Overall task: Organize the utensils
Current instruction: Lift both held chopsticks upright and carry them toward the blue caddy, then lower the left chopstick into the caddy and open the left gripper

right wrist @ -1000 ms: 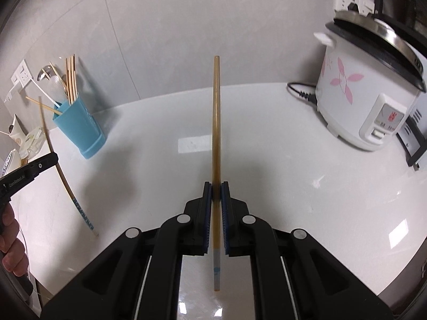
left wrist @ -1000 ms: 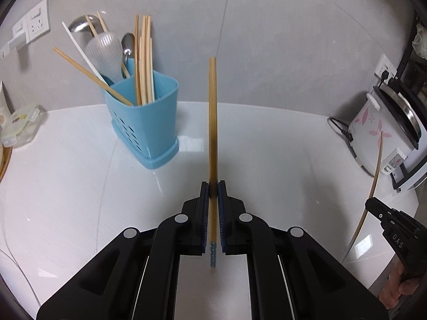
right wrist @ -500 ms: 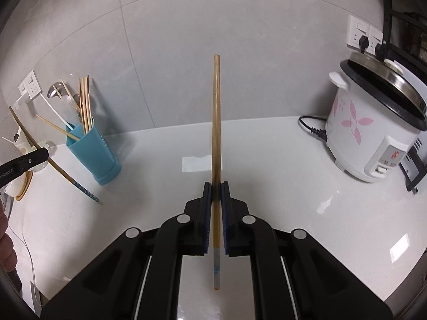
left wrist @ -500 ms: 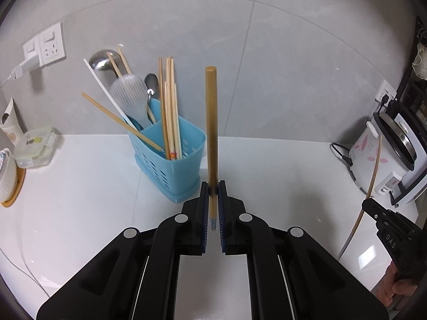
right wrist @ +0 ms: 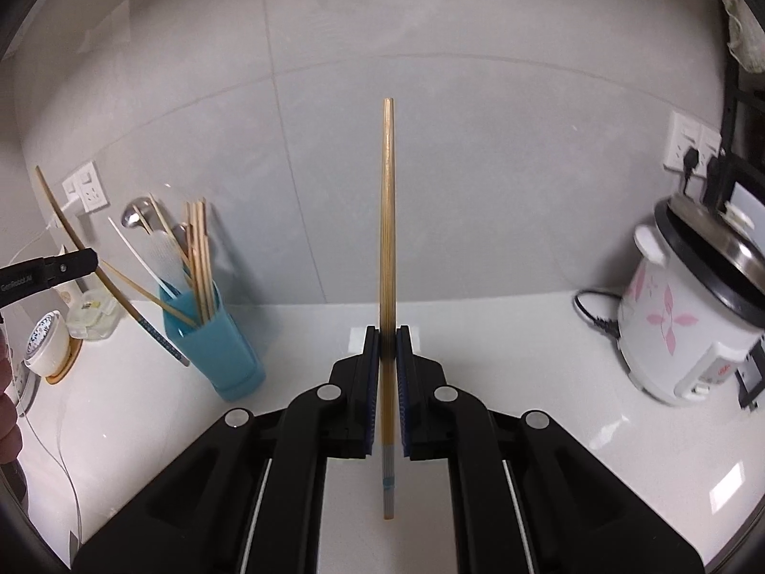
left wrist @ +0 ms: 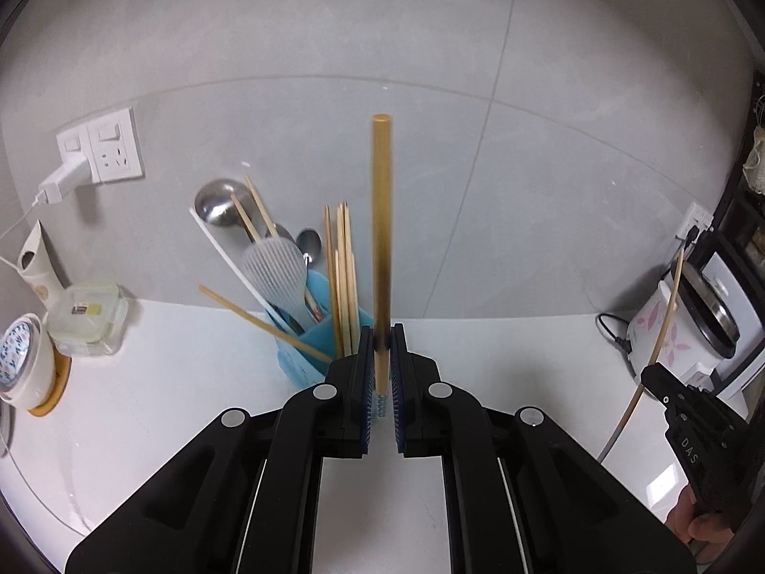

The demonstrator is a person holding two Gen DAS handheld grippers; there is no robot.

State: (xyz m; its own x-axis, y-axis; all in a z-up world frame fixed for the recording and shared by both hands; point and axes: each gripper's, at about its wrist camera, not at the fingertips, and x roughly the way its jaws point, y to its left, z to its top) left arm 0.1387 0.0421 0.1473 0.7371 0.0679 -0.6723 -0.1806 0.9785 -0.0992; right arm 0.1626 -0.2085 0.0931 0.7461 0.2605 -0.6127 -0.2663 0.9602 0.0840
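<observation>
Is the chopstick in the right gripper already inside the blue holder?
No, the right gripper holds its chopstick upright in the air, apart from the blue holder.

Pale, matt wood is seen in the chopstick (left wrist: 381, 239) held upright and in the chopsticks (left wrist: 343, 277) standing in the holder (right wrist: 224, 354), which is of smooth blue plastic. A polished metal ladle (left wrist: 217, 201) is shown behind. The countertop (right wrist: 502, 335) is rendered glossy white, the wall tiles (left wrist: 430, 48) matt grey, and the rice cooker (right wrist: 688, 325) shiny white plastic with a metal rim.
</observation>
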